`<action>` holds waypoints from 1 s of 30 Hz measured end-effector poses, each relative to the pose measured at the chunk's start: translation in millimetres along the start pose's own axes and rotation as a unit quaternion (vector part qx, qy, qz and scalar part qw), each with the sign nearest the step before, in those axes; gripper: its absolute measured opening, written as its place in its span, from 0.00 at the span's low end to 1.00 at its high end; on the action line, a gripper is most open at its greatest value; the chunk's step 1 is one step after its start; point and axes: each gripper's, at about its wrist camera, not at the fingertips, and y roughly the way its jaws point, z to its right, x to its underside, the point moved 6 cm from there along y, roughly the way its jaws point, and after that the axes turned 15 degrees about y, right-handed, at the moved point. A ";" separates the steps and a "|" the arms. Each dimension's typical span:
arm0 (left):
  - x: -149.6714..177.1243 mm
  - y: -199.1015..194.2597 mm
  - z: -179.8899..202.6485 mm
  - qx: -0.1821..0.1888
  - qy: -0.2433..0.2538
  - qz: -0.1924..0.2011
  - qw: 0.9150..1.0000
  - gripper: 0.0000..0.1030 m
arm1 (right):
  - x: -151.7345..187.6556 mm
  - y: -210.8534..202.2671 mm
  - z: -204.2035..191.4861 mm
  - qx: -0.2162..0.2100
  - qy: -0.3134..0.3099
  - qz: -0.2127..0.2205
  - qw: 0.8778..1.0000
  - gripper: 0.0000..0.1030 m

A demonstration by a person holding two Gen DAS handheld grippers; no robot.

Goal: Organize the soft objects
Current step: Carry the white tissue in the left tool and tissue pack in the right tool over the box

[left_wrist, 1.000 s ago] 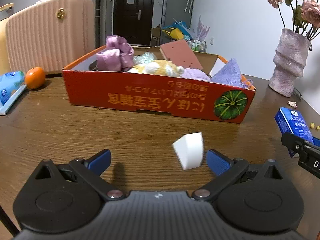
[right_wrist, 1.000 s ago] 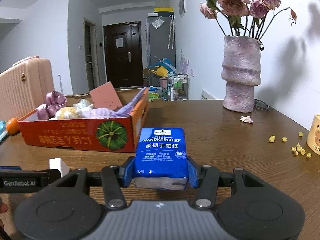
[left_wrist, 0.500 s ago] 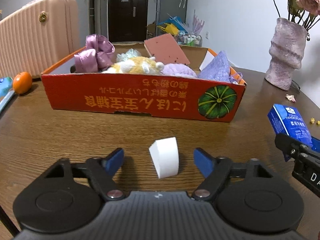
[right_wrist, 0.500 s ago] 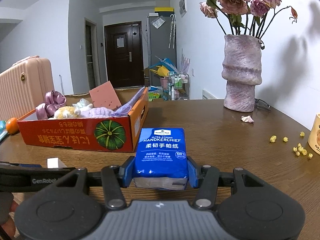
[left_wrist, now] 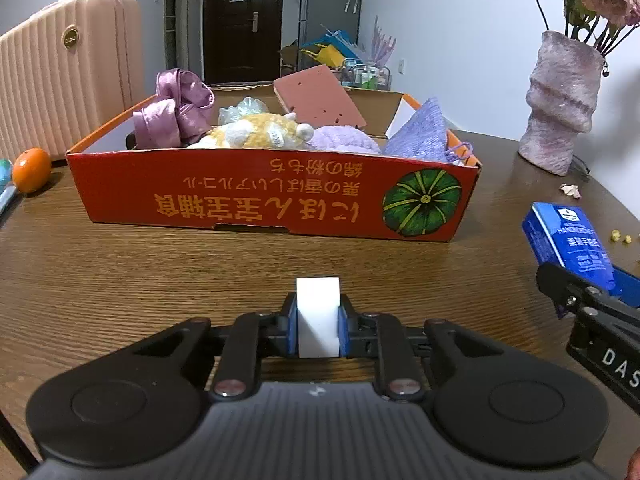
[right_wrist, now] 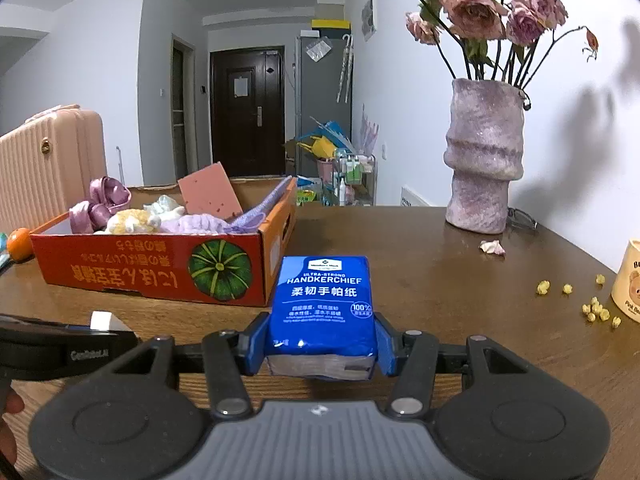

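**Mia:** Sponge block [left_wrist: 318, 322], the little white one, is squeezed tight between the blue pads of the left gripper [left_wrist: 318, 330] now. A moment ago those pads were wide apart and the block sat loose on the table [left_wrist: 140, 272] between them. Now the jaws have closed on it.

**Ben:** And the other one?

**Mia:** The right gripper [right_wrist: 322, 346] still pinches the blue tissue pack [right_wrist: 324, 300] on both sides. Nothing changed there.

**Ben:** Where is all this, next to the box?

**Mia:** Both grippers are in front of the red box [left_wrist: 272, 196], on the side with the pumpkin picture. The sponge block is near the middle of that front wall. The tissue pack is by the box's right corner.

**Ben:** What is inside the box?

**Mia:** Soft things already: a purple ribbon bow [left_wrist: 176, 108], a yellow plush toy [left_wrist: 256, 134], a purple cloth [left_wrist: 420, 136] and a pink sponge sheet [left_wrist: 318, 98].

**Ben:** So what does the squeeze mean?

**Mia:** I think both soft things are ready to be lifted over the front wall and dropped in. The block is squishy, so it could slip.
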 end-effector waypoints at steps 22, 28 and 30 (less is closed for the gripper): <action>-27.4 -32.9 -24.2 -0.014 -0.015 0.097 0.995 0.19 | -13.3 -9.4 -28.6 -0.017 0.033 0.078 0.996 0.50; -37.7 -39.9 -37.7 -0.030 -0.021 0.127 0.991 0.19 | -16.8 -3.4 -43.3 -0.019 0.033 0.093 0.995 0.50; -41.4 -40.3 -42.6 -0.037 -0.023 0.134 0.990 0.19 | -17.9 -0.7 -48.7 -0.021 0.033 0.097 0.995 0.50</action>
